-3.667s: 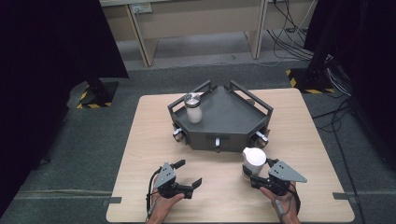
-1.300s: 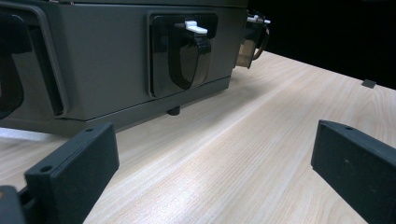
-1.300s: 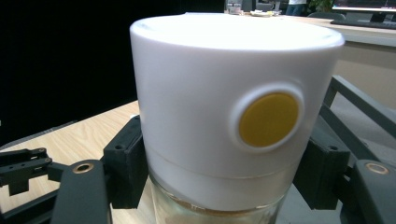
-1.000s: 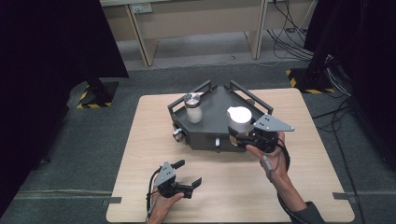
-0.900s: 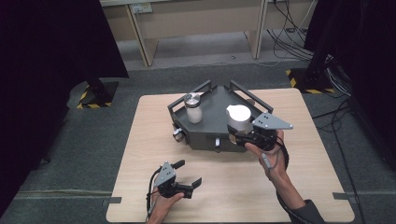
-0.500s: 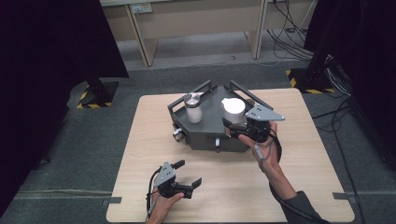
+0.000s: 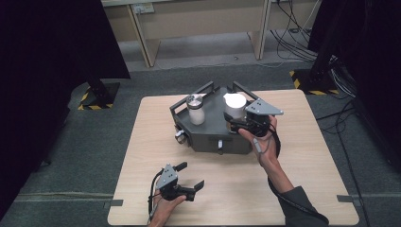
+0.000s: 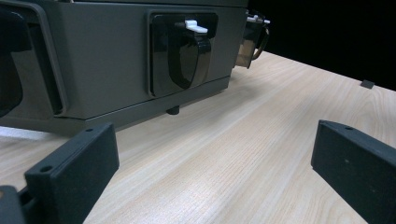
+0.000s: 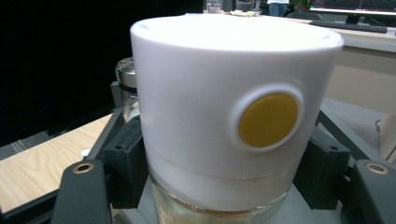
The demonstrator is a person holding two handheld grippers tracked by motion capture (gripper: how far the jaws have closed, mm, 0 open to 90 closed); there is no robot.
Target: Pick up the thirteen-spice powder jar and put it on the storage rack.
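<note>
High view: your right gripper (image 7: 239, 124) has carried the white-capped jar (image 7: 234, 105) from the desk (image 7: 302, 161) front onto the grey tray (image 7: 213, 135), at 2 o'clock.
Left gripper view: fingers (image 8: 72, 172) spread, empty.
Right gripper view: fingers (image 9: 126, 161) clamp the jar; release looks next.

Lab/test bay: black curtains (image 7: 56, 42), hazard-striped stand bases (image 7: 97, 97), loose floor cables (image 7: 302, 33), grey carpet (image 7: 66, 142), taped-down wooden worktop (image 7: 302, 179).

Pale wood-grain table (image 8: 243, 140), matt grey tray (image 8: 107, 56), glossy white plastic cap (image 9: 224, 93).
</note>
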